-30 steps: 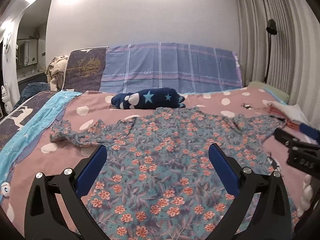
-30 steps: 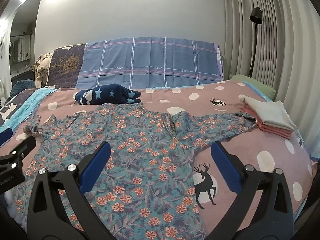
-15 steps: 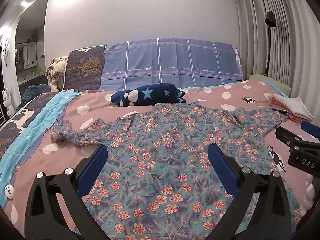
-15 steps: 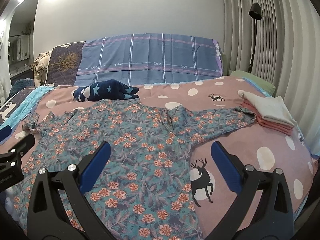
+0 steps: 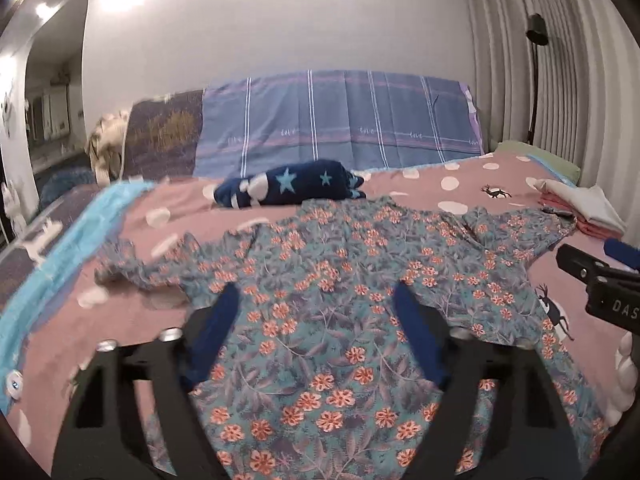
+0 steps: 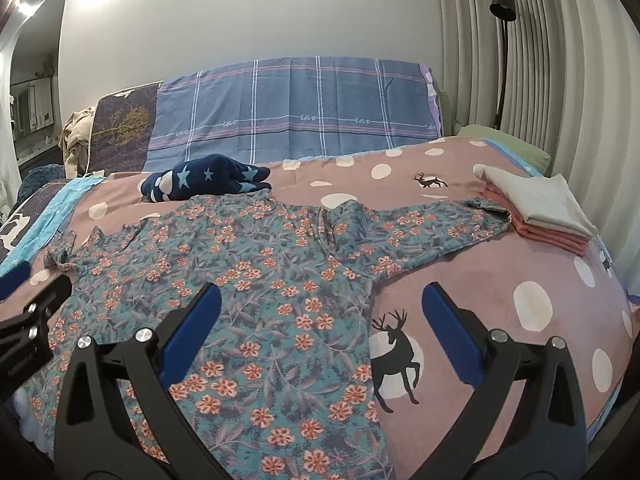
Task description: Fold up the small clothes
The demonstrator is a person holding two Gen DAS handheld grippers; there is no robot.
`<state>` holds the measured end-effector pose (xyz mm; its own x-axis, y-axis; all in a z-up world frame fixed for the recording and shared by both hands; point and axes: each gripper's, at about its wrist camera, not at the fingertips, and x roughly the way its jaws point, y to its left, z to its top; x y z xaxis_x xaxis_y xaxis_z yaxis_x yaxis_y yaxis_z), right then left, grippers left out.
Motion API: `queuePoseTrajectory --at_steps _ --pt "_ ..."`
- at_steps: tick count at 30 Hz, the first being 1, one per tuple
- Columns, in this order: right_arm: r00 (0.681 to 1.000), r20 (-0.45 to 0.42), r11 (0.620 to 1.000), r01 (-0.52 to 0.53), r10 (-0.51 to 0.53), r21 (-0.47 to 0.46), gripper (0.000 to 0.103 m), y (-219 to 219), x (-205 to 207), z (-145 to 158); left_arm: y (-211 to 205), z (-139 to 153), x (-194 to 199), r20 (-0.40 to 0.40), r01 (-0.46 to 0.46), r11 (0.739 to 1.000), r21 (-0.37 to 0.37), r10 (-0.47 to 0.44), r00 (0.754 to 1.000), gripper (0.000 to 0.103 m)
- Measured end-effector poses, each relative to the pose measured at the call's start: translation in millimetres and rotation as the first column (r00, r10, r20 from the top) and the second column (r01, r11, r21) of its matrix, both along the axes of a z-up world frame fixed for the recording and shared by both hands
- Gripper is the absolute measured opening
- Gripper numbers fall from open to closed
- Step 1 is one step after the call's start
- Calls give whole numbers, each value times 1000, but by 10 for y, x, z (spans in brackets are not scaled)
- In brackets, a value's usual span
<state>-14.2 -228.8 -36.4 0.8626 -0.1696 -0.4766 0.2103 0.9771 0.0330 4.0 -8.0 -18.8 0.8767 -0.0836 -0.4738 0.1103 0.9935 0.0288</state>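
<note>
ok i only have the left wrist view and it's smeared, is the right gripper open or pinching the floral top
Observer: Open. The right gripper has its jaws wide with nothing pinched; the floral top lies flat beneath it.
Operator: where is it relative to the top's side edge
Observer: It straddles that edge: one finger is over the floral cloth, the other over the bedspread, with the deer print between them.
Operator: is the far sleeve clear of the folded pile
Observer: No, its cuff looks to rest against the pink lower layers of the folded pile.
</note>
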Motion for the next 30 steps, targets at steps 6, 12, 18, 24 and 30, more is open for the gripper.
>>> queuePoseTrajectory --at_steps 6,12,18,24,30 --pt "1000 -5 1000 -7 7 -3 101 -36 47 -24 50 -60 92 -23 -44 999 4 44 999 75" --pt "999 37 1000 -16 15 10 101 -34 22 -10 14 -67 114 -31 -43 999 27 44 999 75" --pt "990 129 998 41 -48 55 101 -155 -61 22 6 -28 101 -19 -25 999 25 25 999 75" --pt "993 109 996 28 -37 84 101 -193 -44 20 16 12 78 17 -7 1000 15 7 1000 76" --pt "996 91 998 13 -19 60 101 -111 -31 26 59 -6 84 9 0 1000 3 0 1000 83"
